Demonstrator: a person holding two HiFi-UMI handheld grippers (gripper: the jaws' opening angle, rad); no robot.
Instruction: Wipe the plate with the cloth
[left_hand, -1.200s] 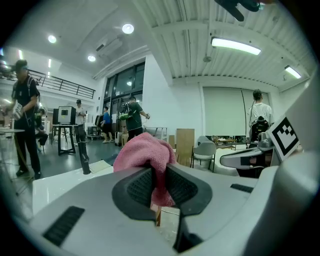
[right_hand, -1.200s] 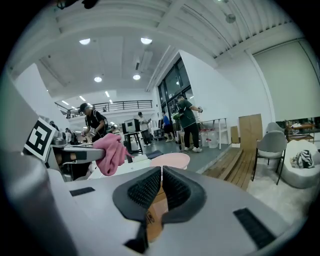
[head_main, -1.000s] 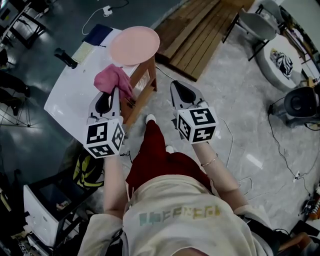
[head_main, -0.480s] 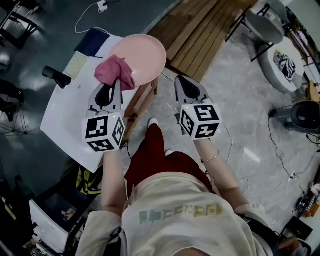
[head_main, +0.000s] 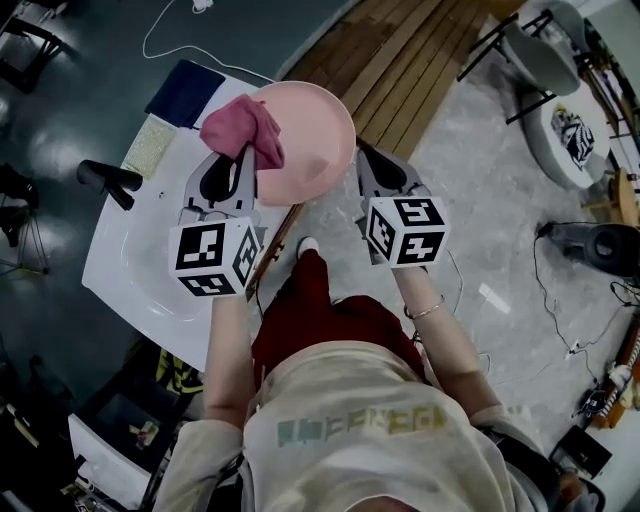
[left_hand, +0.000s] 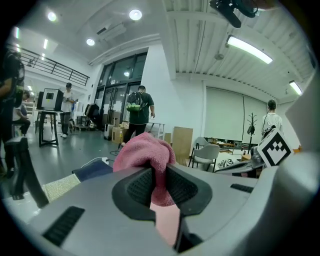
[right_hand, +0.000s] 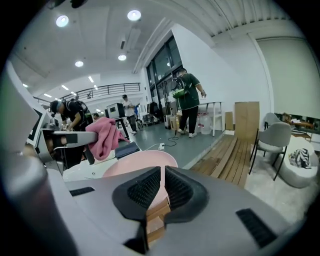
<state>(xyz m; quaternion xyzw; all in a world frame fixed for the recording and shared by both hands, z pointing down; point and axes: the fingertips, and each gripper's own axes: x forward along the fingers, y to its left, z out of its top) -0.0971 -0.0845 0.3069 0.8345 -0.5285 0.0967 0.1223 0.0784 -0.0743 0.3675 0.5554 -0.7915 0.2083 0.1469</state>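
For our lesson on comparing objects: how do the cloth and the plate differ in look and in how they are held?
The cloth is deep pink and bunched up; the plate is pale pink, round and smooth. The left gripper clamps the cloth's folds; the right gripper pinches the plate by its rim. Both are pink and gripper-held.

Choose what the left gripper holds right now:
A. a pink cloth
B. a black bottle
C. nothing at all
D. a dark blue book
A: the left gripper is shut on the pink cloth, which bulges up from between its jaws.
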